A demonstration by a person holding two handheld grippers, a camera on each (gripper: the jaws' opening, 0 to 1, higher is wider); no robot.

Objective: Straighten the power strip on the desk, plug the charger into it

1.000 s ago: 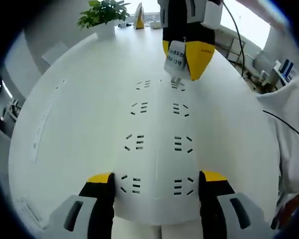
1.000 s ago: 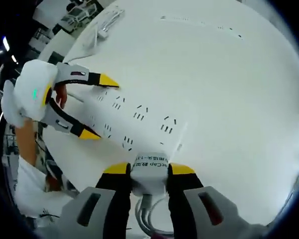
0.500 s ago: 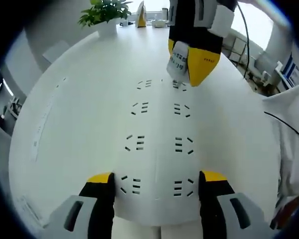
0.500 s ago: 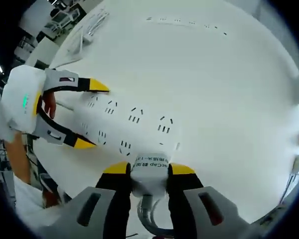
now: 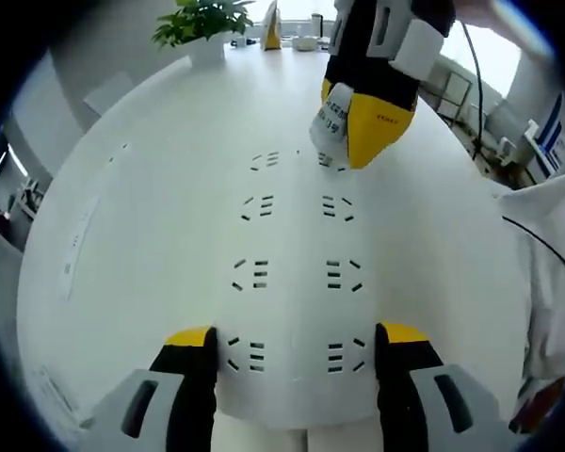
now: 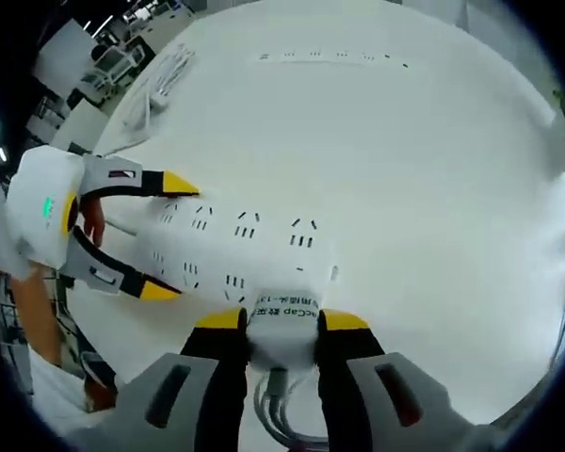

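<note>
A white power strip (image 5: 297,235) with two columns of sockets lies flat on the white desk (image 5: 151,188), running away from me. My left gripper (image 5: 295,341) straddles its near end, yellow-tipped jaws pressed on both sides. In the right gripper view the left gripper (image 6: 168,235) clamps the far end of the strip (image 6: 245,250). My right gripper (image 6: 281,320) is shut on a white labelled charger (image 6: 284,325), whose cable hangs below. In the left gripper view the right gripper (image 5: 358,127) holds the charger (image 5: 331,121) tilted, just above the far right socket.
A potted plant (image 5: 202,24) stands at the desk's far edge. A row of flush socket marks (image 6: 330,56) and a white cable bundle (image 6: 165,71) lie further off on the desk. A person's hand (image 6: 94,202) holds the left gripper; a white sleeve (image 5: 551,254) is at the right.
The right gripper with the charger has tilted and come closer over the strip's far right socket. The left gripper keeps its hold on the strip's end.
</note>
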